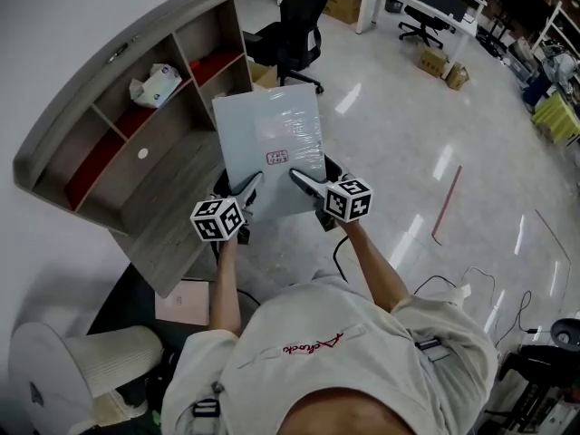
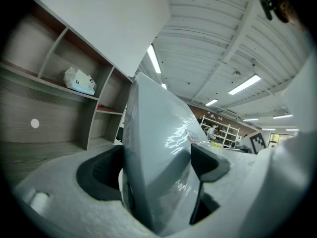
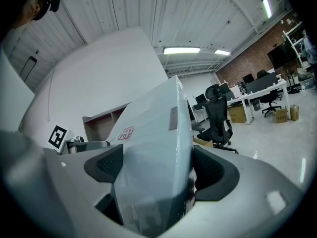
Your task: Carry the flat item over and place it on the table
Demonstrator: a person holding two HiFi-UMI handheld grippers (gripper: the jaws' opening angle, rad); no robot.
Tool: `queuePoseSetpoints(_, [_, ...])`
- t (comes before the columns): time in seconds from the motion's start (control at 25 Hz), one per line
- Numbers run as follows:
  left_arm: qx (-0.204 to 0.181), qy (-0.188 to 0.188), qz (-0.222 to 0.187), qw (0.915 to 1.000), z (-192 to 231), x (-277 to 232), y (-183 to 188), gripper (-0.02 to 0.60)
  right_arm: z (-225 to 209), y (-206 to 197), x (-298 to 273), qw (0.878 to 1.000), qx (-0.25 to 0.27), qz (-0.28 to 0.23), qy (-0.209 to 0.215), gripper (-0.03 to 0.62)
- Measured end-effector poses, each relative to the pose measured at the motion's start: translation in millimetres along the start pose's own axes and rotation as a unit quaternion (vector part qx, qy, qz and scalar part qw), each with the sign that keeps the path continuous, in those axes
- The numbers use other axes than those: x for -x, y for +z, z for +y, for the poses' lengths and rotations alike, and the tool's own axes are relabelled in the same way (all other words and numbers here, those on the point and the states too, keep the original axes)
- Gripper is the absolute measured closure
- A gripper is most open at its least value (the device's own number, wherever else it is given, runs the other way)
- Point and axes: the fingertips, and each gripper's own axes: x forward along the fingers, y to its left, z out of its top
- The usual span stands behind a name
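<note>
A flat pale-grey board wrapped in shiny film (image 1: 270, 148), with a small red-printed label, is held up in the air in front of the person. My left gripper (image 1: 243, 194) is shut on its lower left edge, and the board (image 2: 158, 162) fills the gap between the dark pads (image 2: 210, 163). My right gripper (image 1: 304, 184) is shut on the lower right edge; the board (image 3: 153, 167) stands edge-on between its jaws. The board's bottom edge is hidden behind both grippers.
A grey wooden shelf unit (image 1: 136, 143) with red-backed compartments stands at the left, a white packet (image 1: 156, 85) in one cell. A black office chair (image 1: 294, 25) is beyond the board. White desks (image 1: 417, 3), cardboard boxes (image 1: 442, 66) and floor cables (image 1: 471, 288) lie further off.
</note>
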Motion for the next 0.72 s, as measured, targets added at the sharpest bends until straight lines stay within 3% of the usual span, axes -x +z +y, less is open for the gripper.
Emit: queuePoseSetpoints(0.72, [0.009, -0.003, 0.017, 0.9998, 25, -40, -7, 0.141, -33, -7, -31, 1.0, -0.014, 0.009, -0.01, 0.151])
